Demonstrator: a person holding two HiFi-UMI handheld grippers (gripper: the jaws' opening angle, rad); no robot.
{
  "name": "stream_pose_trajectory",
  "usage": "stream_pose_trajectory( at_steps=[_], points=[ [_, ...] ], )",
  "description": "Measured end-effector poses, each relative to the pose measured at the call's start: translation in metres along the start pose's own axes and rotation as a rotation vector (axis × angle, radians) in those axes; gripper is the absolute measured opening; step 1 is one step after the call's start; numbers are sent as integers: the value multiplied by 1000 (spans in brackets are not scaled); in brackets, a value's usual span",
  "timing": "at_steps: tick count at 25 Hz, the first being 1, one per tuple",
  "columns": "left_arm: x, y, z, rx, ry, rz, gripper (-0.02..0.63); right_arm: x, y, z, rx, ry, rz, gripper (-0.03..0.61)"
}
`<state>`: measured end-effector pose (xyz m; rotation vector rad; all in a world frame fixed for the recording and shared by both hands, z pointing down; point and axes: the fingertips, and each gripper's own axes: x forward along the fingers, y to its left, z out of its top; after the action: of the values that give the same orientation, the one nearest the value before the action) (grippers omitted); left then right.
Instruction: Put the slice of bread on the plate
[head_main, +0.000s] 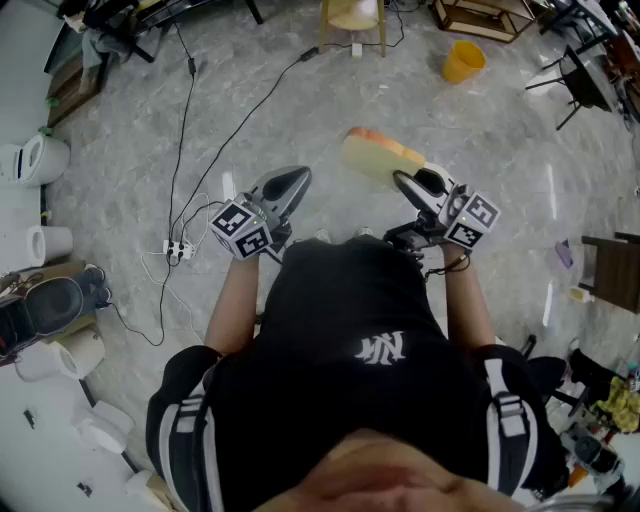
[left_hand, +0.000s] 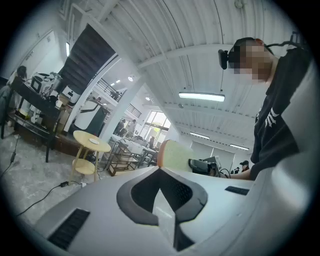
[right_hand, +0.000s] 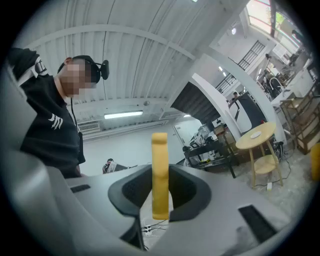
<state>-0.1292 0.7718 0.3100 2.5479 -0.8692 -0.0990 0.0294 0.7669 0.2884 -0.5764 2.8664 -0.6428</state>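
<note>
The slice of bread (head_main: 378, 155), pale with an orange-brown crust, is held out in front of me above the floor. My right gripper (head_main: 405, 180) is shut on its near edge. In the right gripper view the bread (right_hand: 160, 150) stands on edge between the two dark pads, with the right gripper (right_hand: 160, 172) clamped on its lower half. My left gripper (head_main: 295, 180) is level beside it, to the left, shut with nothing in it. In the left gripper view the left gripper (left_hand: 161, 172) has its tips together and the bread (left_hand: 175, 156) shows just beyond them. No plate is in view.
I stand on a grey marble floor. A yellow cup (head_main: 463, 60) lies far ahead at right. A round wooden side table (head_main: 352, 20) stands ahead. Cables and a power strip (head_main: 178, 250) run at left. White rolls (head_main: 45, 243) sit at the left, a dark chair (head_main: 610, 270) at the right.
</note>
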Motion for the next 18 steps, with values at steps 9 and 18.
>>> stream_pose_trajectory(
  at_steps=[9,18],
  points=[
    [33,-10,-2,20,39,-23,12,-17,-14,-1,-31,17,-4,87],
    [48,-5,-10,-2,67,17,12,-40,-48,3,46,-23,-58,91]
  ],
)
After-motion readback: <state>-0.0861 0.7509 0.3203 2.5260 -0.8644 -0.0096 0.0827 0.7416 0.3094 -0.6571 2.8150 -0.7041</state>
